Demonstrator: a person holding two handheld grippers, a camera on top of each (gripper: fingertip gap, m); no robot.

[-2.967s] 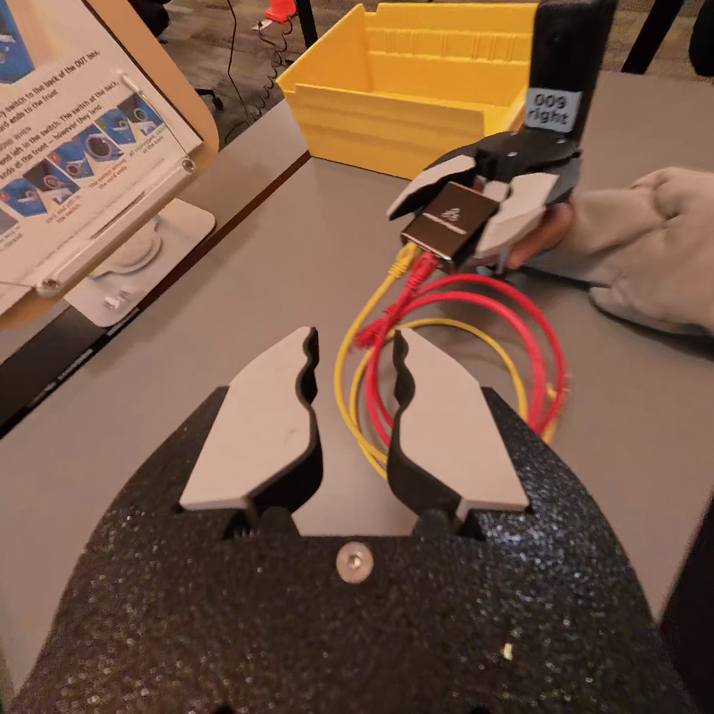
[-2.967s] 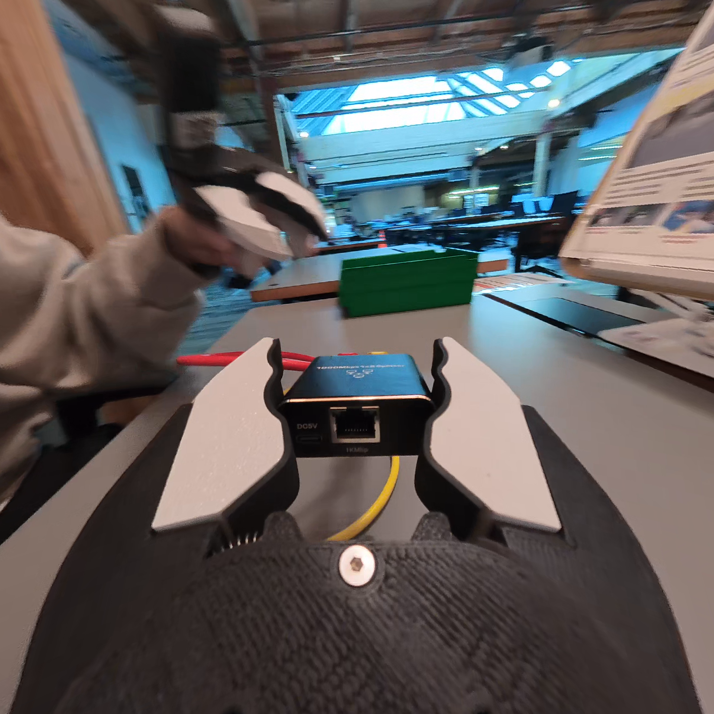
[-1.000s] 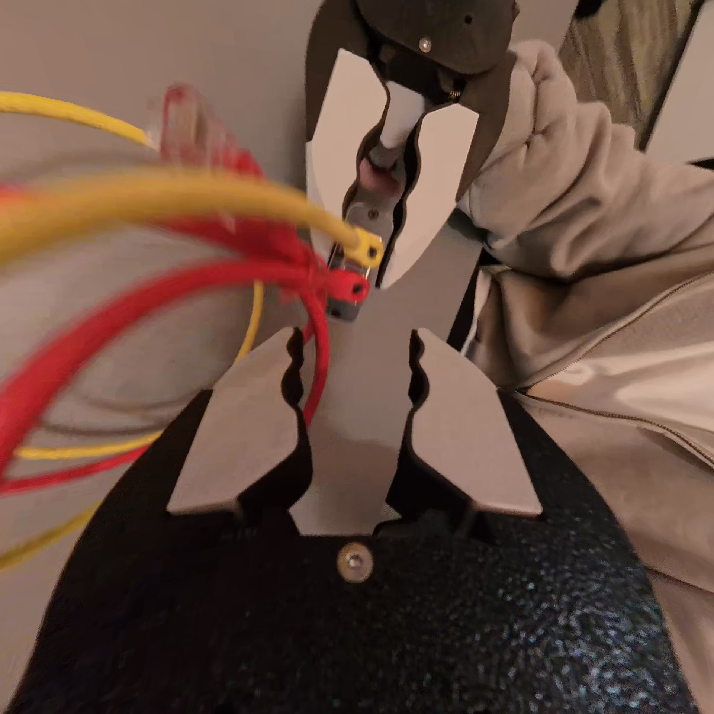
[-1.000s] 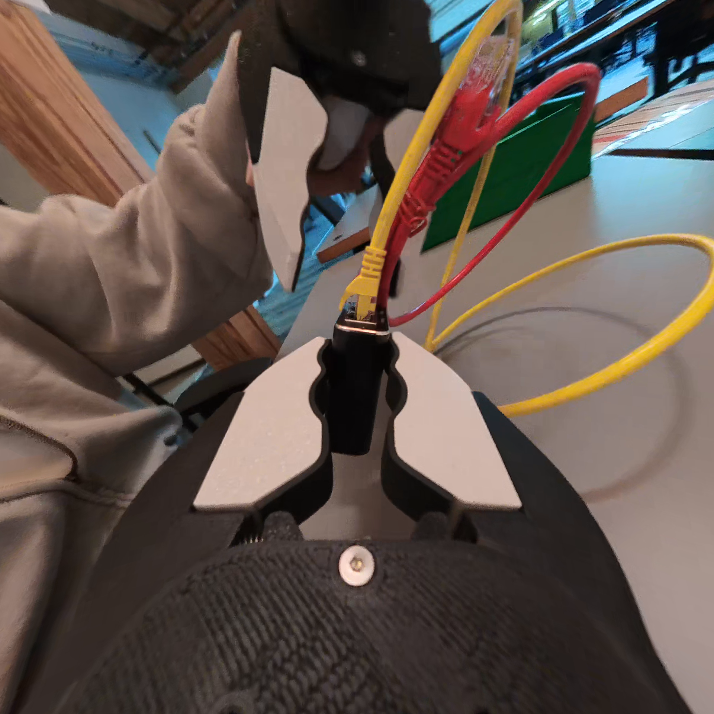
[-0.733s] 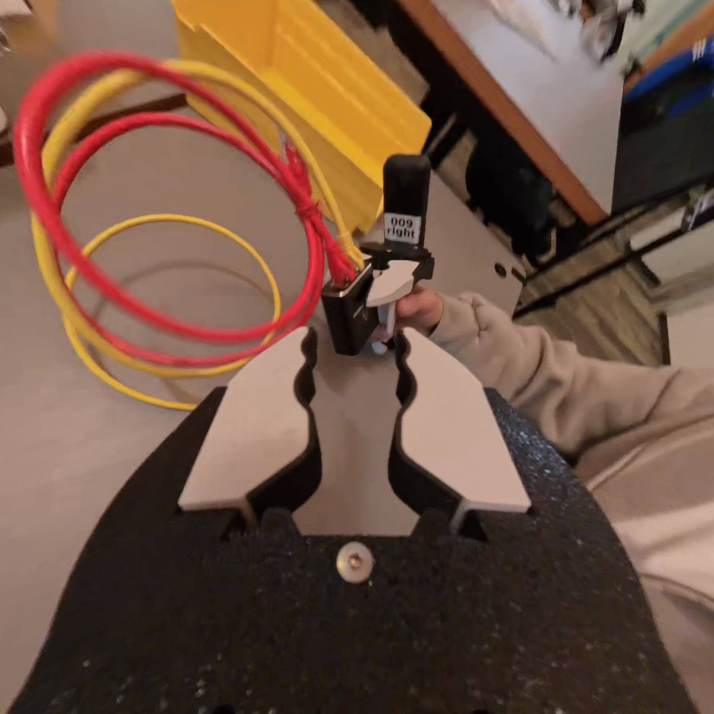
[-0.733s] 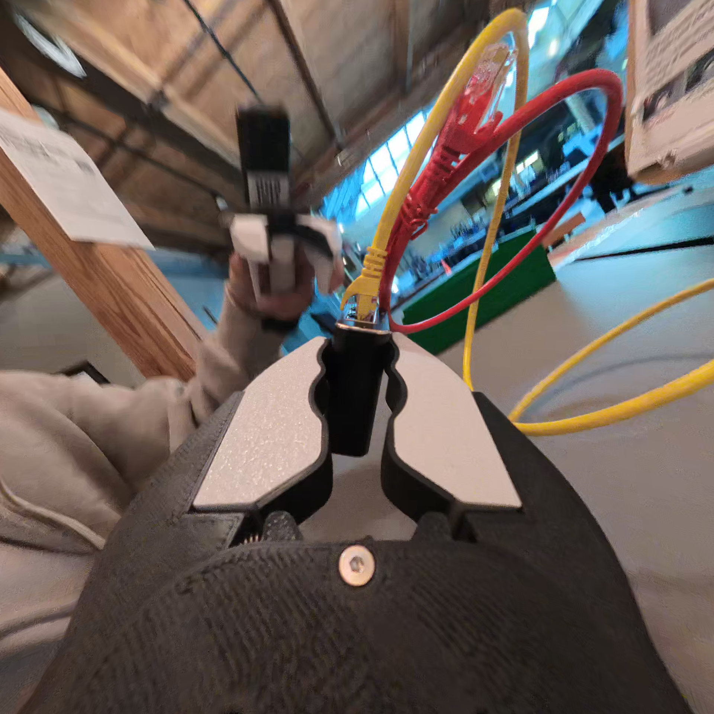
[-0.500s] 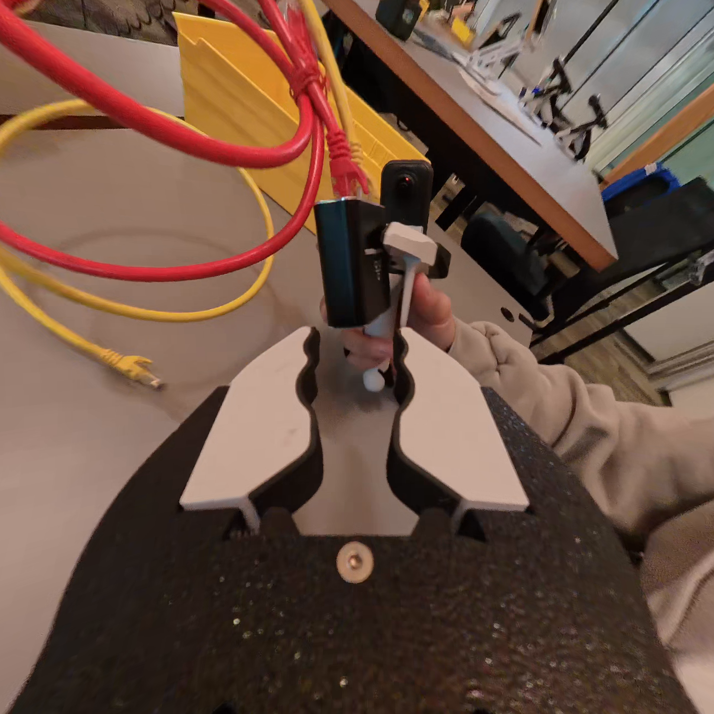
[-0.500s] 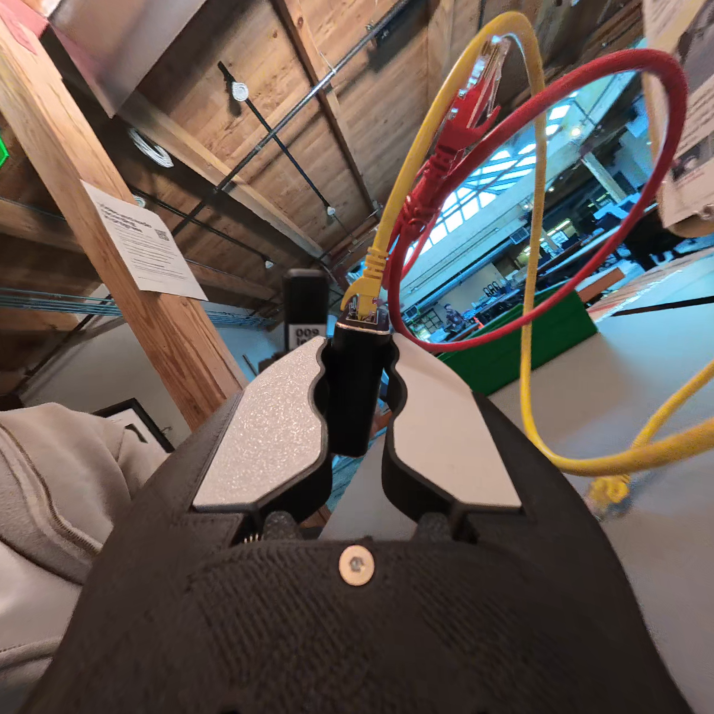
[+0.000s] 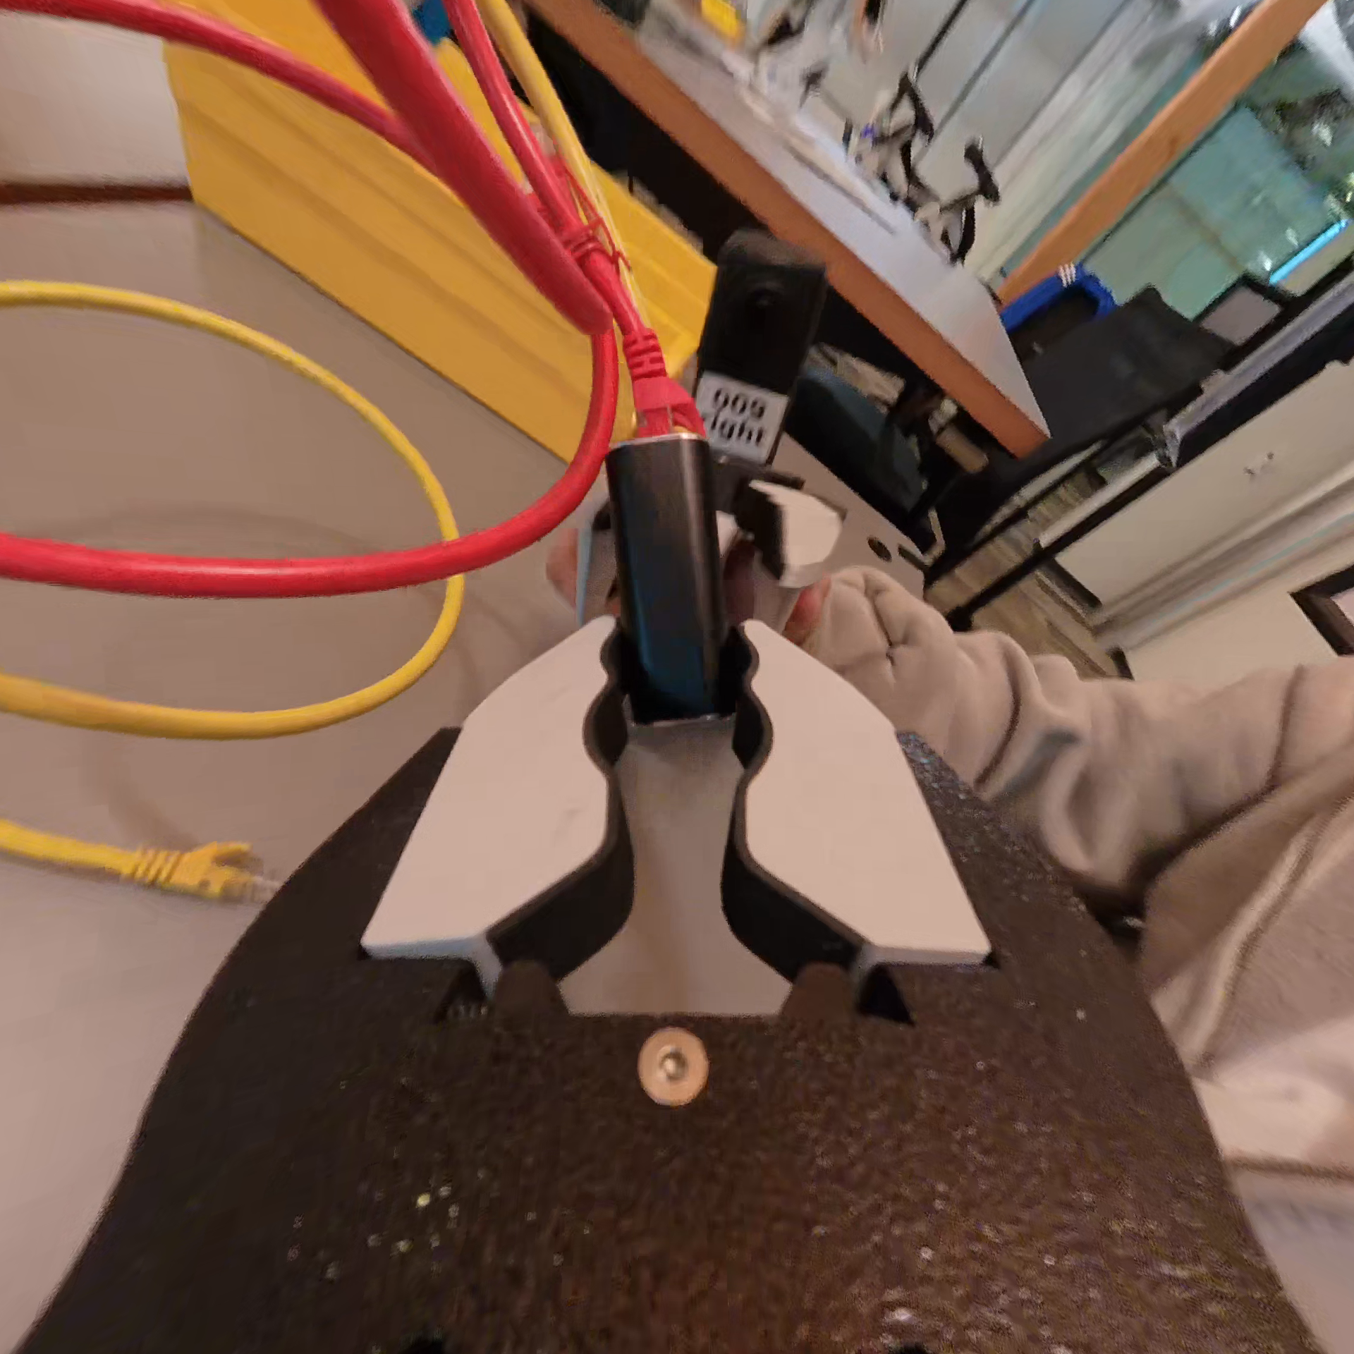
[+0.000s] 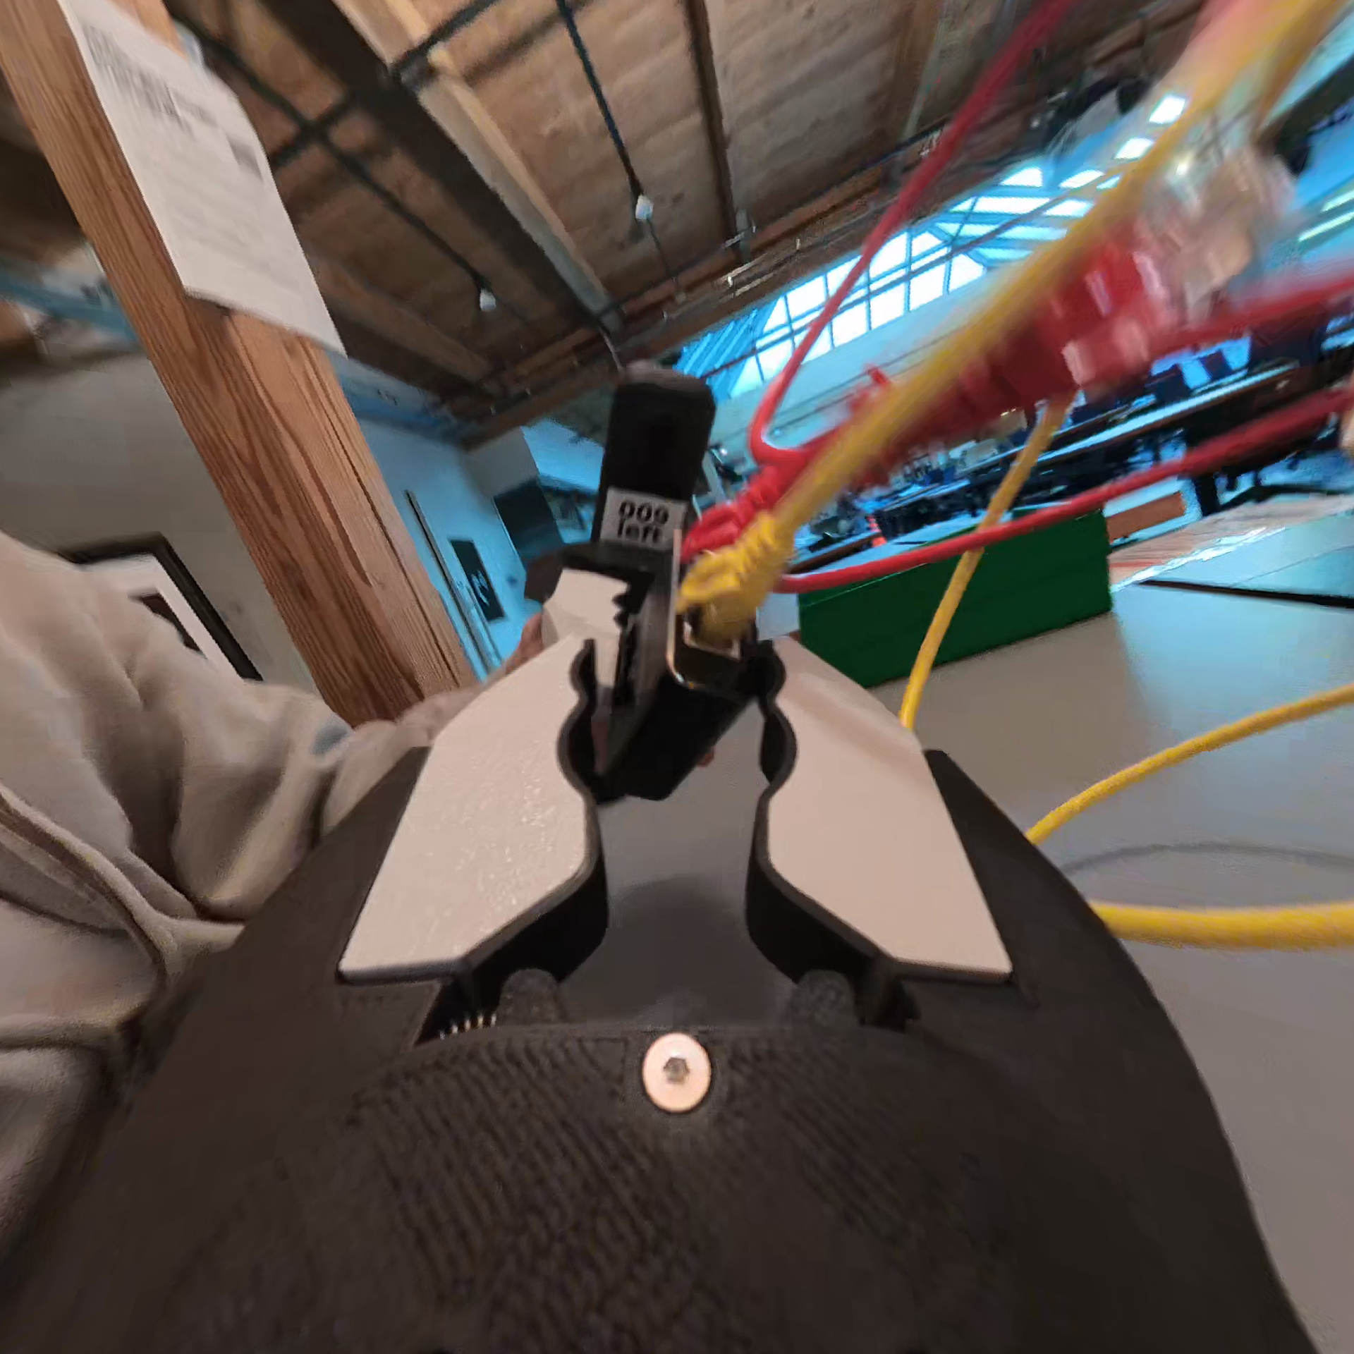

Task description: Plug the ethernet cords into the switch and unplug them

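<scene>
We hold the small black switch up off the grey table, standing roughly on end between our two grippers. The left gripper has its fingertips closed on the lower end of the switch, whose bottom edge sits pinched in the notches near the tips. The right gripper faces it from the other side; its jaws stand spread wider than the switch, with a gap visible at least on the left finger, and through the blur we cannot tell whether the right finger touches the body. The red cord is plugged into the upper end of the switch and loops away in a wide ring to the left. The yellow cord is also seated in that upper end, as the right wrist view shows, though blurred. It arcs down to the table, where its loose plug lies flat near the left gripper's body. A yellow bin stands behind on the table, and a green bin sits at its far side.
</scene>
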